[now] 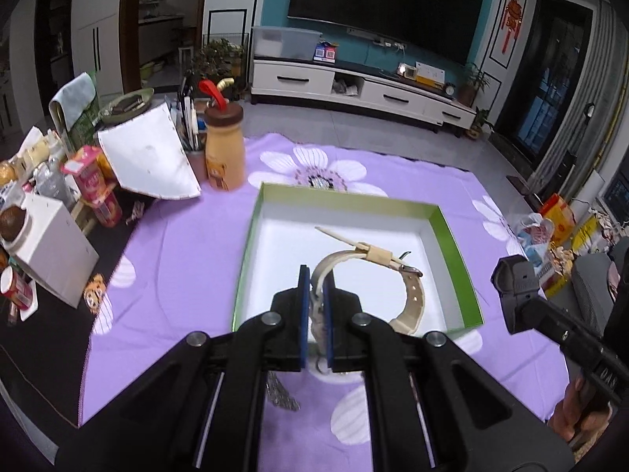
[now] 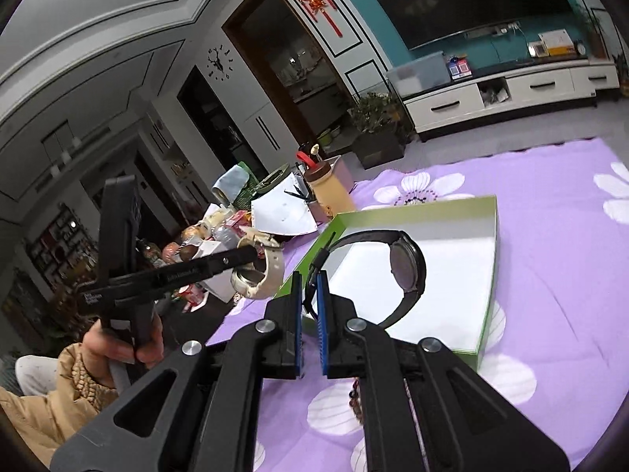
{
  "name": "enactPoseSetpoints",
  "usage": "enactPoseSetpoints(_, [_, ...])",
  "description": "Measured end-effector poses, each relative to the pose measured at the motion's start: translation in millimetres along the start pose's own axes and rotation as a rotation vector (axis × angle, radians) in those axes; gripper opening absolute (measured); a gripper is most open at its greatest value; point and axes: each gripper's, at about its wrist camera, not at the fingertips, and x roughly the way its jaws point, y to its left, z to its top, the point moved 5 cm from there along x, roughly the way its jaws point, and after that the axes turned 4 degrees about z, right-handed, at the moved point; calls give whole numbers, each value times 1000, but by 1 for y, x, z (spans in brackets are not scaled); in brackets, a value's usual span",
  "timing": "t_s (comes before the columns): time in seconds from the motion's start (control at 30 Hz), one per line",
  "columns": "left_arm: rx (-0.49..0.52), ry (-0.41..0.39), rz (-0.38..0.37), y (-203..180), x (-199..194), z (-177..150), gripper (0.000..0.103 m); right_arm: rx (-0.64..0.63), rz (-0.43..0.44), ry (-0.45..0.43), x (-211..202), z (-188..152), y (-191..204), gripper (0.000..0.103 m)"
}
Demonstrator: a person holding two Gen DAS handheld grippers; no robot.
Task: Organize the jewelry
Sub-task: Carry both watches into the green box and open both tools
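My left gripper is shut on a cream-strapped watch and holds it over the near part of an open green box with a white floor. In the right wrist view that cream watch hangs from the left gripper at the left. My right gripper is shut on the strap of a black watch, held above the green box. A silver chain lies on the purple cloth under the left gripper. Dark beads lie under the right gripper.
A purple flowered cloth covers the table. At the left stand a brown-capped bear bottle, a white paper cone, a pen cup, snack cartons and a white box. The right gripper's body shows at the right.
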Motion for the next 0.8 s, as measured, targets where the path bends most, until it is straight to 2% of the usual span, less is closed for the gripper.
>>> enactPoseSetpoints(0.23, [9,-5,37,-4,21,21,6,-60,-91,4,28,12,-5,7])
enactPoseSetpoints(0.8, [14,121,112,-3,102,10,6,-26,-216,95,77,5,-50,7])
